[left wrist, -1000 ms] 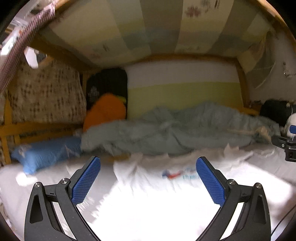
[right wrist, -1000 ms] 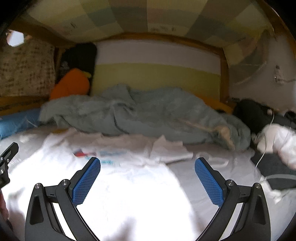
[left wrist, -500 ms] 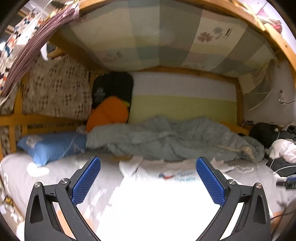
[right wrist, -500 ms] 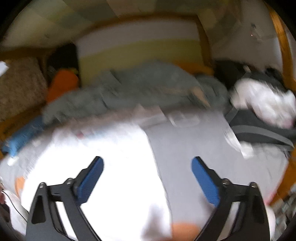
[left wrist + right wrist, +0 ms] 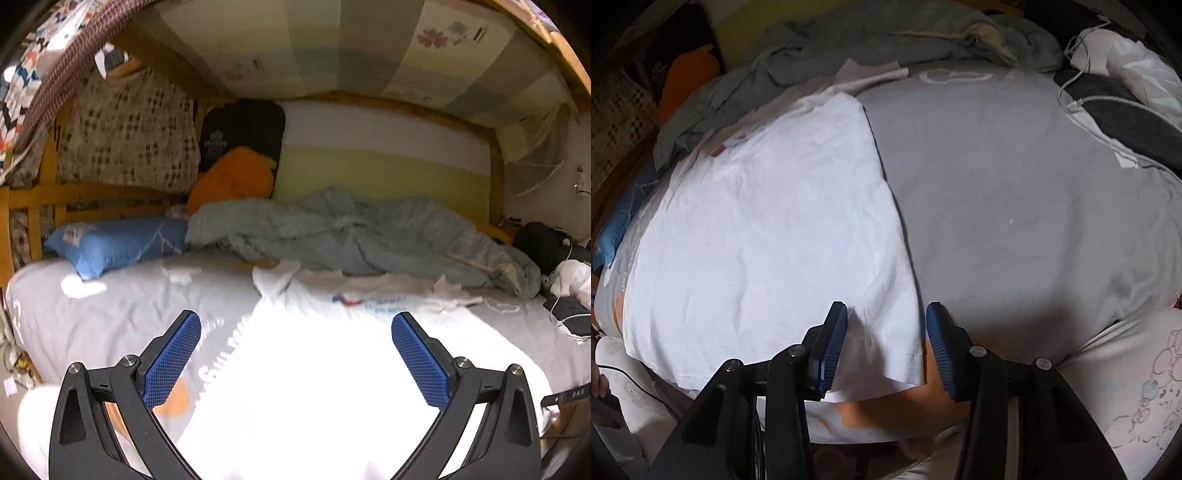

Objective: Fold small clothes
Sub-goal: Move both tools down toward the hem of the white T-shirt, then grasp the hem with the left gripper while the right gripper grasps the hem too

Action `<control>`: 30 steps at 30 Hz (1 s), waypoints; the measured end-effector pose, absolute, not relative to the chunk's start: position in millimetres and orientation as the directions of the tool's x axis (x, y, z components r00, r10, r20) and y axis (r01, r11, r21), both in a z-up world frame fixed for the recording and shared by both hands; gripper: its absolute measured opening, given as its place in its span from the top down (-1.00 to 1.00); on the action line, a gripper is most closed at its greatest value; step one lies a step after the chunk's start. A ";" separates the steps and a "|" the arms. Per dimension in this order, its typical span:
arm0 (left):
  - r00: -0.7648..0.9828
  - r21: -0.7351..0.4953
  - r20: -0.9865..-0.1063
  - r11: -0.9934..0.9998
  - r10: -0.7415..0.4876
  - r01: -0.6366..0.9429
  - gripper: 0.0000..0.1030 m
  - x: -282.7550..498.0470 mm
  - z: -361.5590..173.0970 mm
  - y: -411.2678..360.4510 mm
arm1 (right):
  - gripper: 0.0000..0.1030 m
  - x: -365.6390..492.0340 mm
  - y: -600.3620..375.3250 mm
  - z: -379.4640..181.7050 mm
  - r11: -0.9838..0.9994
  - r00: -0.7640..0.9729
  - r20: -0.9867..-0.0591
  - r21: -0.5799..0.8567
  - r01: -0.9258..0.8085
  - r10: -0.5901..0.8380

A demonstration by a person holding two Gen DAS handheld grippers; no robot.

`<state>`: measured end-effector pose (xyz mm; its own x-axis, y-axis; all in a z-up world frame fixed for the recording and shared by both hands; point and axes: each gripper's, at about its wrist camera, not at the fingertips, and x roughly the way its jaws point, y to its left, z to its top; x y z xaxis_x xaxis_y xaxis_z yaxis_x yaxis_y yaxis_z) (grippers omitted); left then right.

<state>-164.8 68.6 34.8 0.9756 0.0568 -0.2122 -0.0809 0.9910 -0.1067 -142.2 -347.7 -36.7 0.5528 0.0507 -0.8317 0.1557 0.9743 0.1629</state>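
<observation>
White shirt flat on bed — right gripper jaws closing around its corner.

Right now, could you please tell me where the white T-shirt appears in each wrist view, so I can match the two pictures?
Left wrist view: the white T-shirt fills the lower centre, spread on the bed between the wide-open jaws.
Right wrist view: it covers the left half; its near right corner lies between the closing jaws.
Shared landmark: the rumpled grey-green duvet behind the shirt.
</observation>
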 end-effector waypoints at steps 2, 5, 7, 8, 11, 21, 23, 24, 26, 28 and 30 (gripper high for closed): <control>0.972 -0.124 -0.230 0.989 0.055 -0.085 -0.99 -162.5 26.5 69.7 | 0.08 -140.3 -351.5 -39.6 0.969 0.549 -0.835 0.167 0.183 0.041; 0.964 -0.109 -0.248 0.986 0.093 -0.123 -0.99 -159.4 16.5 72.3 | 0.11 -140.1 -353.5 -41.6 0.967 0.545 -0.837 0.176 0.185 0.048; 0.959 -0.117 -0.264 0.984 0.102 -0.136 -0.99 -156.9 10.7 77.2 | 0.88 -139.2 -349.8 -42.9 0.971 0.532 -0.845 0.162 0.174 0.046; 0.957 -0.124 -0.268 0.982 0.106 -0.143 -0.99 -156.3 8.4 79.8 | 0.88 -138.4 -348.2 -43.0 0.971 0.531 -0.846 0.163 0.175 0.047; 0.950 -0.124 -0.277 0.975 0.143 -0.182 -0.99 -155.8 2.8 85.7 | 0.90 -143.0 -345.9 -33.9 0.970 0.576 -0.817 0.150 0.192 0.012; 0.847 -0.135 -0.452 0.918 0.279 -0.374 -0.99 -144.9 -33.3 114.3 | 1.00 -170.2 -385.2 1.9 0.923 0.727 -0.669 0.166 0.348 -0.154; 0.825 -0.173 -0.496 0.900 0.271 -0.400 -0.99 -143.0 -40.9 125.3 | 1.00 -169.7 -380.2 4.6 0.934 0.738 -0.659 0.158 0.321 -0.142; 0.811 -0.189 -0.522 0.892 0.264 -0.412 -0.94 -140.7 -46.1 131.9 | 1.00 -169.2 -377.9 4.7 0.940 0.742 -0.658 0.157 0.302 -0.129; 0.766 -0.207 -0.596 0.875 0.241 -0.437 -0.56 -133.1 -59.0 143.0 | 0.99 -169.0 -372.2 1.3 0.949 0.737 -0.667 0.155 0.276 -0.106; 0.718 -0.253 -0.672 0.855 0.182 -0.453 -0.36 -125.5 -76.7 155.3 | 0.88 -164.3 -372.4 -4.2 0.949 0.715 -0.693 0.156 0.272 -0.092; 0.718 -0.277 -0.677 0.846 0.165 -0.456 -0.08 -127.4 -81.5 159.4 | 0.65 -159.3 -374.7 -11.2 0.945 0.687 -0.723 0.169 0.279 -0.074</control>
<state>-127.4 159.4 -81.5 0.7175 0.1648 -0.6768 -0.4556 0.8459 -0.2771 -159.3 -374.7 -11.2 0.6867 -0.0738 -0.7232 0.2792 0.9453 0.1687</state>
